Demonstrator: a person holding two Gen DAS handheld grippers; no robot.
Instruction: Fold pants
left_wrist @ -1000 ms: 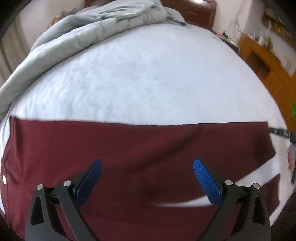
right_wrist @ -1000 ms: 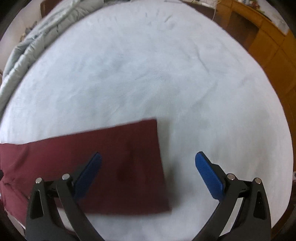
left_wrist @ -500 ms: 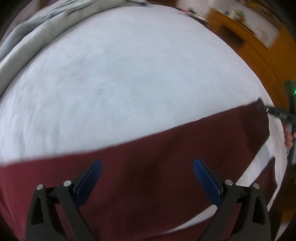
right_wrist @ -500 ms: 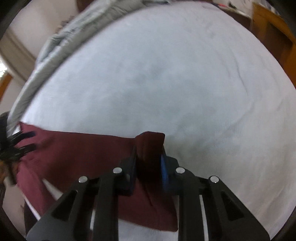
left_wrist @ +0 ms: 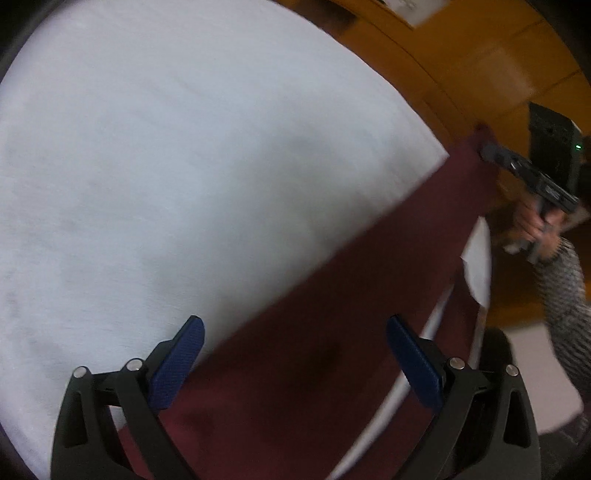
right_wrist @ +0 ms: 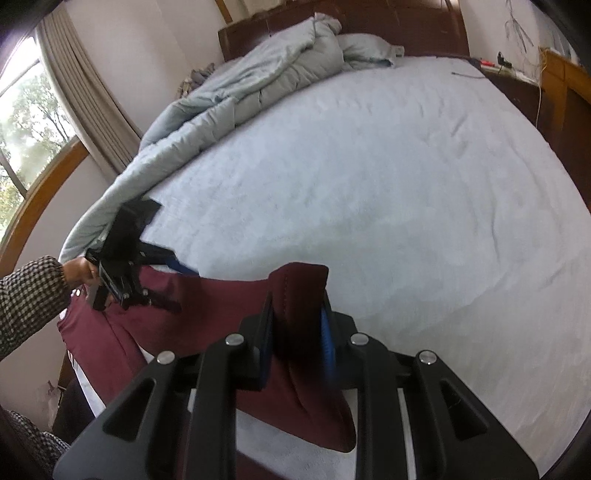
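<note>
Right wrist: gripper (right_wrist: 297, 328) pinching pants (right_wrist: 207, 306) aloft.

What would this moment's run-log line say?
stage: first fold starting | right gripper: shut on pants leg end, lifted | left gripper: open above pants | surface: bed

The pants (right_wrist: 207, 306) lie along the near edge of the bed (right_wrist: 369, 177), a quilt (right_wrist: 236, 96) heaped at its far left by the headboard (right_wrist: 369, 22), the left tongs (right_wrist: 162, 280) over the pants' left end, the right tongs (right_wrist: 295, 332) at their right end.
</note>
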